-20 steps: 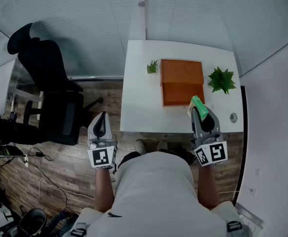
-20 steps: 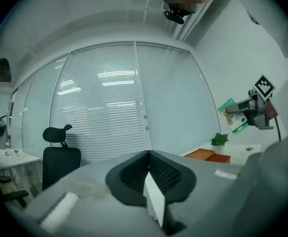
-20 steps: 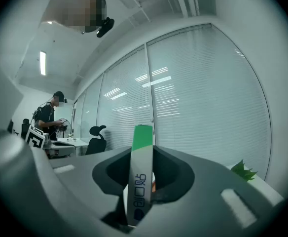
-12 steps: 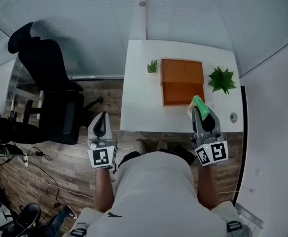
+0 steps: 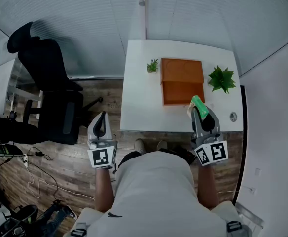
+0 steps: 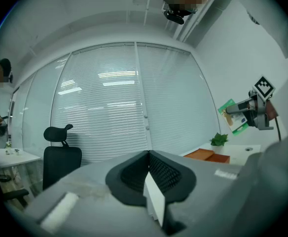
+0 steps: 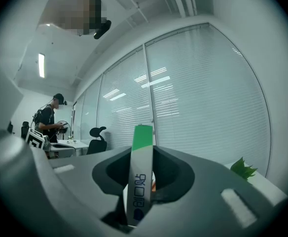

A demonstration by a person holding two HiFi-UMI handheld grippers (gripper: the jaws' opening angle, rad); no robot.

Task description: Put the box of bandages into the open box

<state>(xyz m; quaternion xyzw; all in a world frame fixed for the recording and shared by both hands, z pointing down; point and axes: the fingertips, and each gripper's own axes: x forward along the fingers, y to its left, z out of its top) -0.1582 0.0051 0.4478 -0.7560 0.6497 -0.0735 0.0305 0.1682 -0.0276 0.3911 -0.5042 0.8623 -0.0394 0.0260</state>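
The green and white box of bandages (image 5: 198,103) sits edge-on between the jaws of my right gripper (image 5: 199,109), which is shut on it; in the right gripper view the box of bandages (image 7: 139,179) stands upright between the dark pads. It hangs over the front right part of the white table (image 5: 139,83), just right of the open orange box (image 5: 182,81). My left gripper (image 5: 100,125) is shut and empty, held over the wooden floor left of the table. In the left gripper view the right gripper (image 6: 247,110) shows far off with the box of bandages (image 6: 231,116).
A small green plant (image 5: 152,66) stands left of the orange box, a bigger plant (image 5: 221,79) to its right. A round metal fitting (image 5: 233,117) lies near the table's right front corner. A black office chair (image 5: 48,83) stands on the floor to the left. A person (image 7: 49,122) stands far off.
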